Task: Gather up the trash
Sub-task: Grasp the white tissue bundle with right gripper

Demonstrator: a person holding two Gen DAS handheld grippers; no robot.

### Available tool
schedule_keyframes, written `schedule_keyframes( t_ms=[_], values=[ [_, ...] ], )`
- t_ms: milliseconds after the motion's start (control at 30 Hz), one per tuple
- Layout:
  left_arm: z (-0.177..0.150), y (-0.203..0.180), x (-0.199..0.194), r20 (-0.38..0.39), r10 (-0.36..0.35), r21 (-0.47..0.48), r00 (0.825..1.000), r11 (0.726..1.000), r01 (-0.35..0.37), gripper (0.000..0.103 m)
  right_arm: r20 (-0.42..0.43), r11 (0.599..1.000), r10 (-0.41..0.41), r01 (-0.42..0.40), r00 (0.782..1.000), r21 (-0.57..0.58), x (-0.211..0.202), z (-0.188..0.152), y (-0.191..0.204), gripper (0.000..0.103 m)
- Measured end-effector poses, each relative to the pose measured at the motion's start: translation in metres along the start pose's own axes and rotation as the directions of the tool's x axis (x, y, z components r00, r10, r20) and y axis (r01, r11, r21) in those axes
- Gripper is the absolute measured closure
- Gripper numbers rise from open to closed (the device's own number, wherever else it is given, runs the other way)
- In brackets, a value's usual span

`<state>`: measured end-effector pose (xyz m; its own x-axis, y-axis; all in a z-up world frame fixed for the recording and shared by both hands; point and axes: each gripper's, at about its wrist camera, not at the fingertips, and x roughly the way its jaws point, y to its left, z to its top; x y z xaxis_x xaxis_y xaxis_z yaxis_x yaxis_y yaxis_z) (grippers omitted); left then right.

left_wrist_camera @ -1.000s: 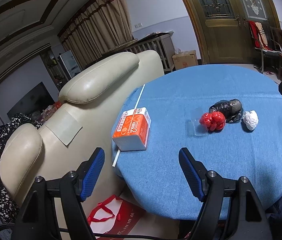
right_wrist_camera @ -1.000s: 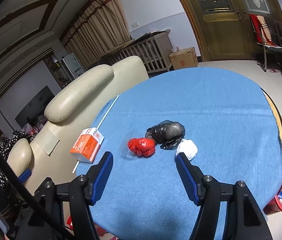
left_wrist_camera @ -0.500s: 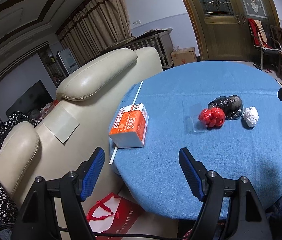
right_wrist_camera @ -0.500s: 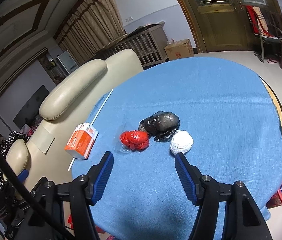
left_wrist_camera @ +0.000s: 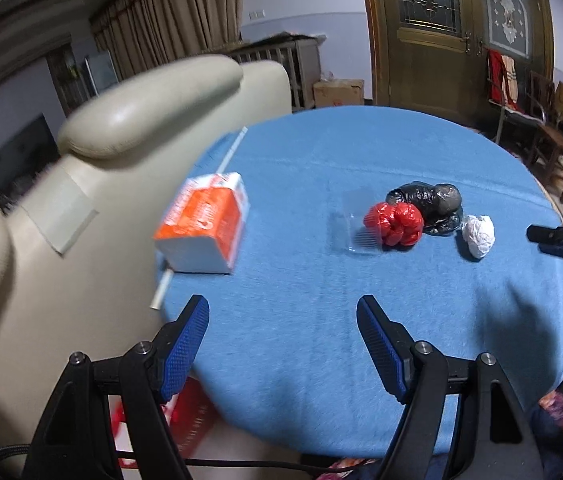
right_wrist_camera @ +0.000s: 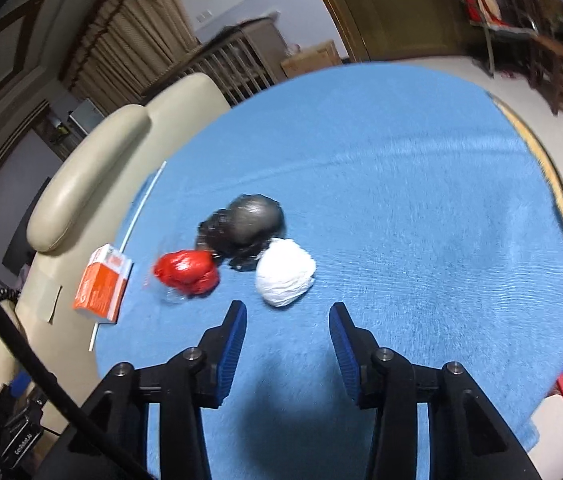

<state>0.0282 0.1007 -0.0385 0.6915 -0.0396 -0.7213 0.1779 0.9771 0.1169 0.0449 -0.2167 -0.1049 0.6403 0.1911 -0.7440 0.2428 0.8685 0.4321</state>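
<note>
My right gripper is narrowing its jaws with nothing between them yet, just short of the white wad on the blue tablecloth; my left gripper hangs wide and empty over the cloth's near edge. The white wad, touching the black bag with the red bag just beside, looks light, soft and crushable. I'd pinch it across its middle, where it bulges most.

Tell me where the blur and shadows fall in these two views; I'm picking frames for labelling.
Left wrist view: cream sofa and orange box smeared, trash balls sharper. Right wrist view: black ball and red ball smeared; the gripper's dark shadow lies on the blue tablecloth.
</note>
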Motion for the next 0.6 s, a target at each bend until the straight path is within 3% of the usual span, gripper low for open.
schedule_keyframes(
  t_ms=[267,433,600],
  values=[
    [0.033,-0.026,0.042,-0.01,-0.067,0.024,0.998,0.997,0.067,0.026,-0.082,0.999,0.033,-0.032,0.996,0.022,0.049,0.029,0.003,0.056],
    [0.059,-0.043,0.065,-0.018,-0.134,0.026,0.991,0.991,0.135,0.026,-0.147,0.999,0.014,-0.009,0.989,0.036,0.083,0.036,0.005,0.054],
    [0.077,-0.066,0.083,-0.019,-0.198,0.059,0.98,0.978,0.198,0.026,-0.153,0.999,0.025,-0.02,0.988,0.032,0.096,0.036,0.002,0.055]
  ],
)
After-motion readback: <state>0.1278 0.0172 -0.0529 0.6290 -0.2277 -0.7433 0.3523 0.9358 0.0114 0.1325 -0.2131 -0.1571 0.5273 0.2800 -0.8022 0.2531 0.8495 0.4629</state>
